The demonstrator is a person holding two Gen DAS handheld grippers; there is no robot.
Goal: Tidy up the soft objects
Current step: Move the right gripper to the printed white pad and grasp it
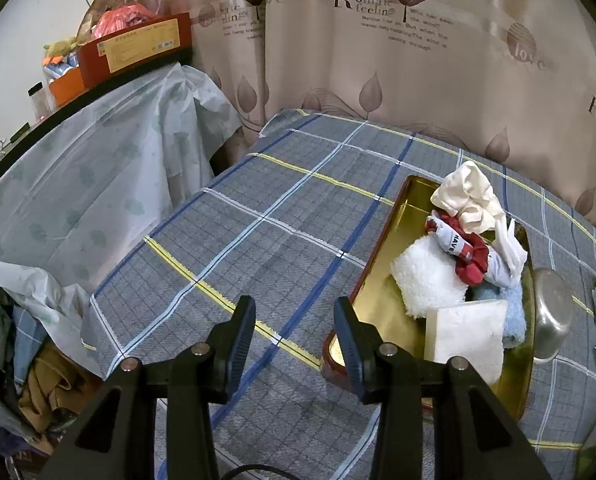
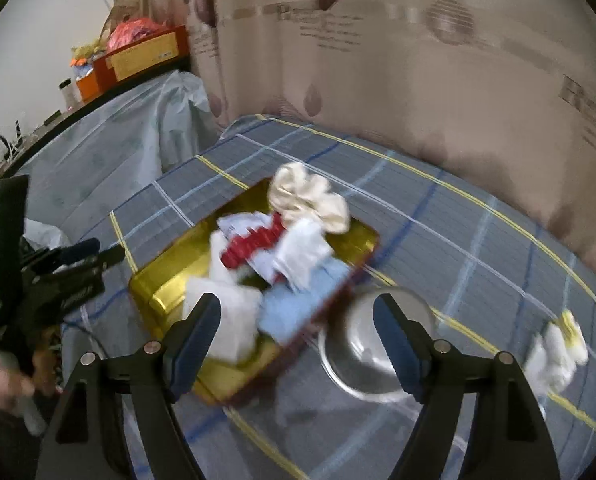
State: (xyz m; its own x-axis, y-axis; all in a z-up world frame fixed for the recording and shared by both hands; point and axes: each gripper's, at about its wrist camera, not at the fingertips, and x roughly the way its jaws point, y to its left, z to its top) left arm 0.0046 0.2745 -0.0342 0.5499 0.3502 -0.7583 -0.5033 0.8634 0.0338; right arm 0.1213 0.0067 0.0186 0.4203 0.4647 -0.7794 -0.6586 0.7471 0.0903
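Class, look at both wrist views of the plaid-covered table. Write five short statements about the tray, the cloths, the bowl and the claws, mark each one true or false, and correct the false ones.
1. The gold tray holds several soft items. True.
2. The left claw grips the red cloth. False: it is open and empty, over the tablecloth beside the tray.
3. The metal bowl stands inside the tray. False: it stands on the tablecloth just outside the tray.
4. The right claw is open and empty. True.
5. Every soft item is in the tray. False: a small white and yellow piece lies on the tablecloth beyond the bowl.
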